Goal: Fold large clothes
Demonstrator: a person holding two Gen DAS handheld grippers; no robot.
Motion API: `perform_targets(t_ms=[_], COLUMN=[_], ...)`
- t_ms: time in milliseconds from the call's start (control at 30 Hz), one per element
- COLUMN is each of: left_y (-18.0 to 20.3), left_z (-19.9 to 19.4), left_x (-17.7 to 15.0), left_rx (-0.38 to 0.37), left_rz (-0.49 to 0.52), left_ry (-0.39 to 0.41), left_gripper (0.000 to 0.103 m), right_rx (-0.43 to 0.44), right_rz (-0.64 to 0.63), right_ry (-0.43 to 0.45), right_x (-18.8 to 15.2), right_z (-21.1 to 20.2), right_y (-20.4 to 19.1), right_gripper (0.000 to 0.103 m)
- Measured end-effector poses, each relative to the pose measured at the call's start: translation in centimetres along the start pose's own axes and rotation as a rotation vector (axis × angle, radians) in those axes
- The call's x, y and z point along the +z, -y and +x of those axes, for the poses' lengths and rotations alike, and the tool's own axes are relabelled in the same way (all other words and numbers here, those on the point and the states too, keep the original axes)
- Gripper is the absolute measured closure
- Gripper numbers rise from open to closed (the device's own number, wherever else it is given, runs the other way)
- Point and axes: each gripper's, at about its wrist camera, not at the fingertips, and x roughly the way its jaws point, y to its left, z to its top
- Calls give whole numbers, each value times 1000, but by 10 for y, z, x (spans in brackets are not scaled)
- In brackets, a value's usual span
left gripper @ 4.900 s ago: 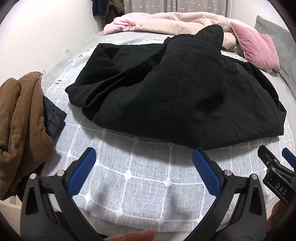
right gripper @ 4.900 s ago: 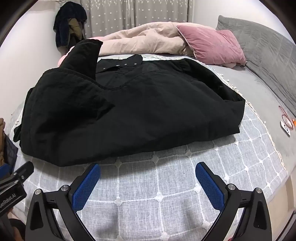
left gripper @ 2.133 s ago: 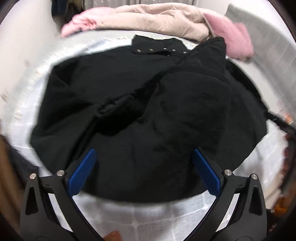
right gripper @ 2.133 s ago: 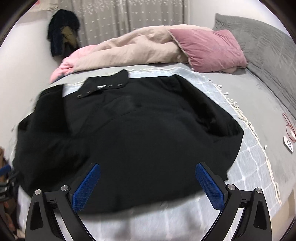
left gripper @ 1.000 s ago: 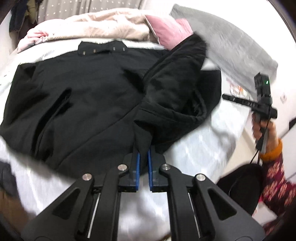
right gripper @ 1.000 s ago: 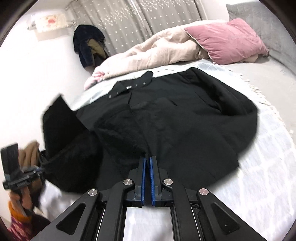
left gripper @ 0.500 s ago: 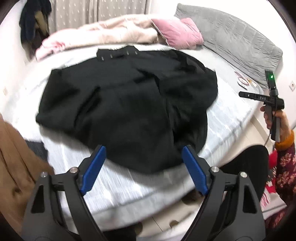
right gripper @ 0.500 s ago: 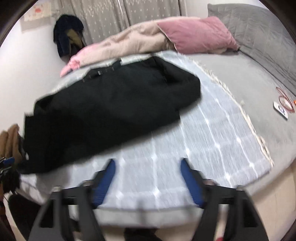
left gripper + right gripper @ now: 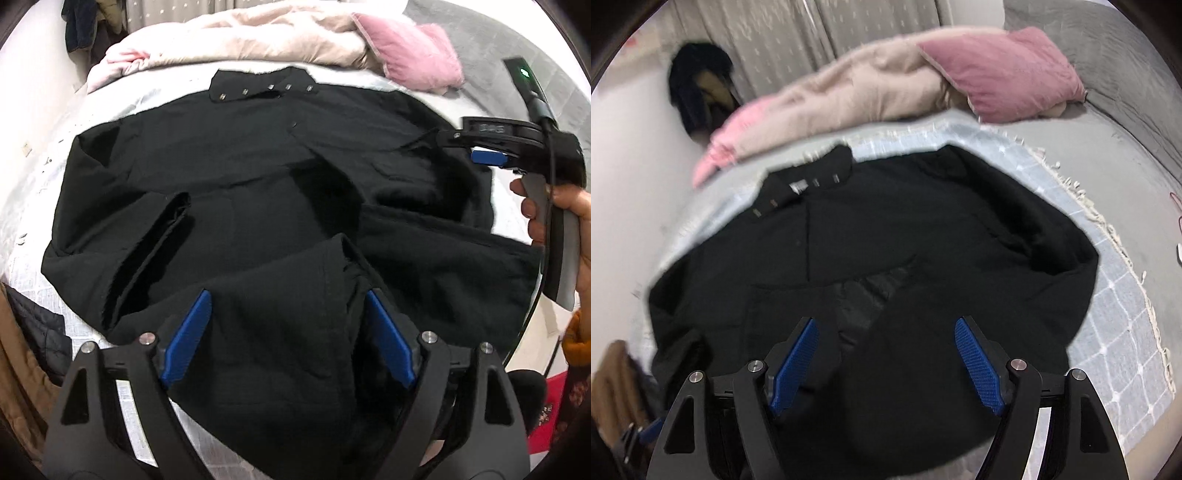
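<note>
Jacket (image 9: 258,177) spread black across a white gridded blanket (image 9: 1123,317) on the bed, collar toward a beige duvet (image 9: 857,92) and pink pillow (image 9: 1001,66). Curtain (image 9: 798,40) beyond the duvet; brown garment (image 9: 18,369) left of jacket. Rumpled, hem bunched near. Left gripper (image 9: 288,339) open over the hem fold; right gripper (image 9: 886,365) open over the near hem.

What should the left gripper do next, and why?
Probably close the left gripper on the coat fabric bunched between its open fingers: a raised fold of the hem sits right there, while the right gripper hangs open over the other side.
</note>
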Motion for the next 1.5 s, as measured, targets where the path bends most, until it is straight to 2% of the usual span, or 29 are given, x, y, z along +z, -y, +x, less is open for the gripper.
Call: perform_targets(t_ms=[33, 100, 133, 167, 200, 233, 300, 400, 500, 700, 767, 800, 867, 900, 933, 967, 1033, 1067, 1100, 1167, 1233, 1367, 1500], left_y=[0, -2, -6, -11, -17, -26, -33, -40, -47, -60, -66, -69, -76, -76, -76, -75, -71, -68, -64, -56, -46, -12, 35], left_z=[5, 5, 4, 3, 2, -4, -17, -46, -72, -89, -87, -88, -93, -98, -106, -116, -133, -141, -146, -149, -143, -121, -83], left_x=[-2, -8, -14, -17, -23, -32, -44, -73, -109, -163, -176, -180, -188, -189, -188, -186, -182, -180, -176, -168, -159, -146, -145], left_rx=[21, 36, 31, 26, 25, 27, 33, 41, 30, 86, 128, 133, 118, 104, 80, 58, 25, 9, 0, -6, -25, -99, -158], left_rz=[5, 15, 20, 21, 18, 4, 5, 25, 44, 92, 109, 112, 98, 86, 74, 65, 63, 67, 74, 93, 110, 152, 253], left_ry=[-24, -41, -48, -56, -71, -71, -56, -21, -26, -128, -171, -182, -201, -198, -188, -163, -112, -79, -49, -18, -11, -16, -53], left_gripper=[23, 49, 60, 91, 97, 97, 98, 99, 99, 98, 98, 98, 95, 92, 92, 87, 64, 42, 31, 31, 31, 30, 30], right_rx=[-49, -150, -155, -145, -140, -127, -109, -120, -63, 26, 34, 26, 59, 66, 57, 30, 16, 32, 58, 102, 117, 193, 255], right_rz=[-20, -61, -78, -103, -123, -133, -155, -190, -178, -121, -63, -30, 37, 72, 89, 94, 93, 99, 113, 140, 135, 45, -90], right_ry=[-19, -31, -27, -34, -53, -71, -72, -37, -43, -105, -124, -125, -130, -134, -135, -126, -95, -83, -63, -27, -2, -9, -32], right_x=[-1, -10, -16, -25, -34, -42, -58, -89, -125, -188, -200, -205, -211, -214, -215, -216, -215, -216, -215, -212, -204, -201, -209], right_z=[11, 28, 31, 33, 35, 34, 25, 2, -22, -53, -60, -65, -74, -80, -84, -92, -110, -115, -125, -136, -142, -138, -116], right_y=[-5, -8, -5, 0, 7, 18, 38, 70, 104, 157, 182, 196, 219, 230, 235, 241, 244, 247, 249, 257, 247, 196, 140], right_gripper=[25, 31, 37, 56, 81, 92, 96, 96, 96, 95, 90, 84, 76, 69, 65, 62, 58, 53, 49, 42, 40, 39, 39])
